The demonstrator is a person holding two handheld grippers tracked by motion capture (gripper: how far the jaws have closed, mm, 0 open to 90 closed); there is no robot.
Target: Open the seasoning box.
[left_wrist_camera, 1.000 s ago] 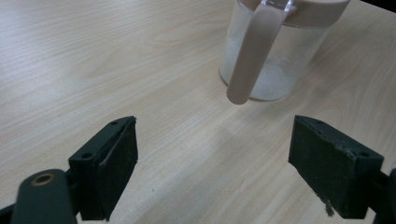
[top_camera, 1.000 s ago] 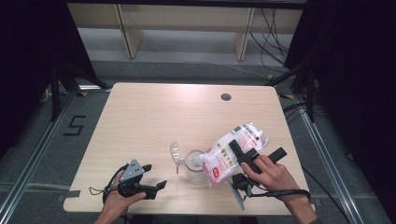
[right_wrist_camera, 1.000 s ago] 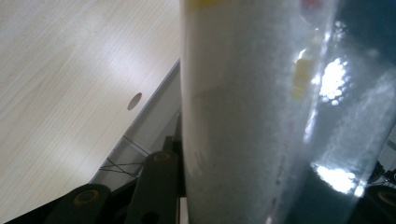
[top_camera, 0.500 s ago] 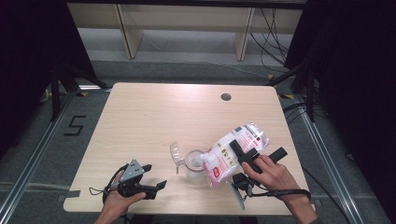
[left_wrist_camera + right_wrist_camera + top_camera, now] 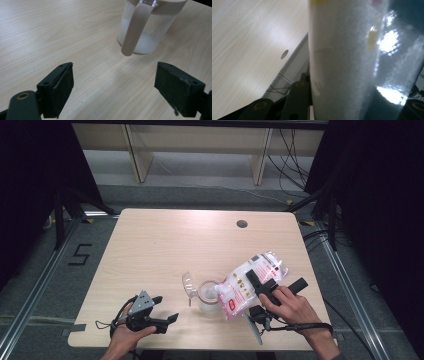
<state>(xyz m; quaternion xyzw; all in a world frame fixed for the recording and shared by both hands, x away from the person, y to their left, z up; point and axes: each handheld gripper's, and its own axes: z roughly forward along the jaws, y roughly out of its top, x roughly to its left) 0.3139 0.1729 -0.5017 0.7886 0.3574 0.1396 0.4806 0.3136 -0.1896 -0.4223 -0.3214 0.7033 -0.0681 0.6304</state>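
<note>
Bench: a pale wooden bench (image 5: 165,250) with a round hole (image 5: 242,224) near its far edge is seen from the high view.
Bag: a clear plastic bag (image 5: 250,282) with red print and white granules is held tilted over the near right part of the bench, its lower end at the mouth of the jar. In the right gripper view its white-filled side (image 5: 337,62) is seen close up.
Right tongs: the right tongs (image 5: 270,287) are clamped on the bag, whose upper part is pressed between the two black jaws; the grip is kept by the person's right hand (image 5: 292,307).
Jar: a clear jar (image 5: 207,295) with a beige collar is stood upright on the bench, just left of the bag's lower end and touching it. White granules are seen at its bottom (image 5: 147,35) in the left gripper view.
Lid: the jar's clear lid (image 5: 189,284) is seen flipped open at the jar's left side.
Left tongs: the left tongs (image 5: 162,312) are held wide apart with nothing between them, low over the near left part of the bench, pointed toward the jar and well apart from it.
</note>
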